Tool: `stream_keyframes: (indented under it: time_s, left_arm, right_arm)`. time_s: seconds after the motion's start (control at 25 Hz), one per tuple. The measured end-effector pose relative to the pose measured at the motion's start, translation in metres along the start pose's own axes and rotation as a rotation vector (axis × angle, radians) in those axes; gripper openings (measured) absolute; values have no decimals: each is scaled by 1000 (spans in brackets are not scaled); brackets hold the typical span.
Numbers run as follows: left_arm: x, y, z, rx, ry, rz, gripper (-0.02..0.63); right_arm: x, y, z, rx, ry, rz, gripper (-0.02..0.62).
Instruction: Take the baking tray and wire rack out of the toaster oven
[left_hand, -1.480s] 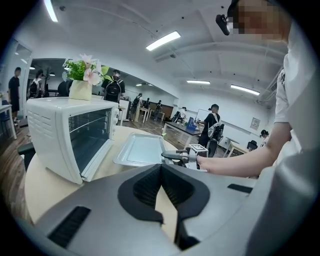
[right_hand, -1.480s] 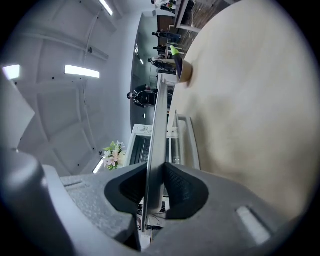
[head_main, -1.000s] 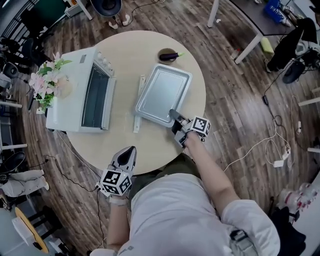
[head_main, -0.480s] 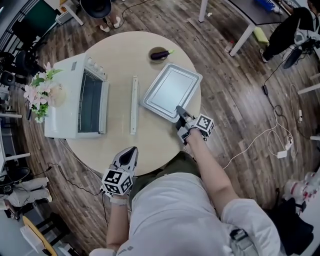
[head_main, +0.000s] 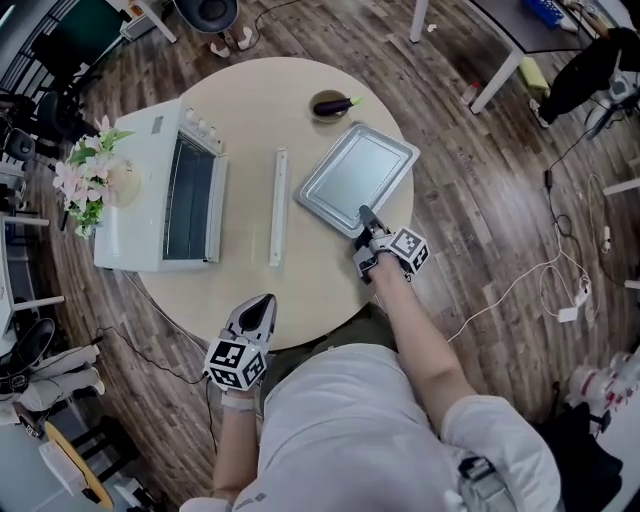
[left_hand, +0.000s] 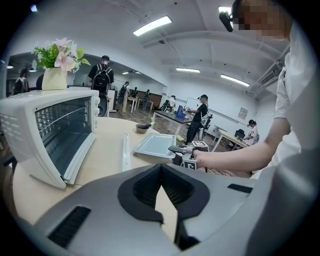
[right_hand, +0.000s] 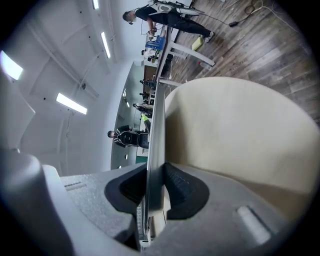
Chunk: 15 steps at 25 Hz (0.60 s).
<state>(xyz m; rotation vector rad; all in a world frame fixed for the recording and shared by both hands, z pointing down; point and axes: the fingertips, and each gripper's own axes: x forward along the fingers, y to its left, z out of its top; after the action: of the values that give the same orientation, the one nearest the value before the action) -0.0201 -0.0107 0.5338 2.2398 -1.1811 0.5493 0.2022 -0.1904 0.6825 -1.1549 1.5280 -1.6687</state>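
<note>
A round beige wooden table (head_main: 250, 100) carries a white toaster oven (head_main: 140, 170) on its left side in the head view, with the oven's dark glass front facing the middle of the table. The flat silver metal baking tray (head_main: 360, 170) is out of the oven and on the table's right side, well apart from it. It lies low and nearly level, though no view shows whether its underside touches the tabletop. The right gripper (head_main: 365, 215) reaches in from the near edge and has the tray by the rim at its near corner. In the right gripper view the two dark ribbed pads (right_hand: 177, 187) press on either side of the thin metal edge, so the jaws stand only slightly apart, clamped on the tray. The left gripper (head_main: 263, 300) hovers at the table's near edge, pointing towards the oven. Its jaws meet at the tips with nothing between them. A narrow pale strip (head_main: 278, 207) lies flat on the table between the oven and the tray, touching neither. At the far side of the table a small dark bowl (head_main: 335, 105) holds a purple eggplant, just beyond the tray's far corner. A pale vase of pink and white flowers (head_main: 90, 180) stands at the oven's left.
</note>
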Motion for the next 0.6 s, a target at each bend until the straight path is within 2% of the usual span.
stream_keyframes:
  time_s: [0.32, 0.6]
  left_arm:
    - [-5, 11, -4, -20, -5, 17, -2]
    - [-11, 18, -9, -49, -8, 37, -2]
  right_arm:
    - [20, -13, -5, -33, -41, -119, 83]
    - [31, -24, -15, -41, -17, -184, 119]
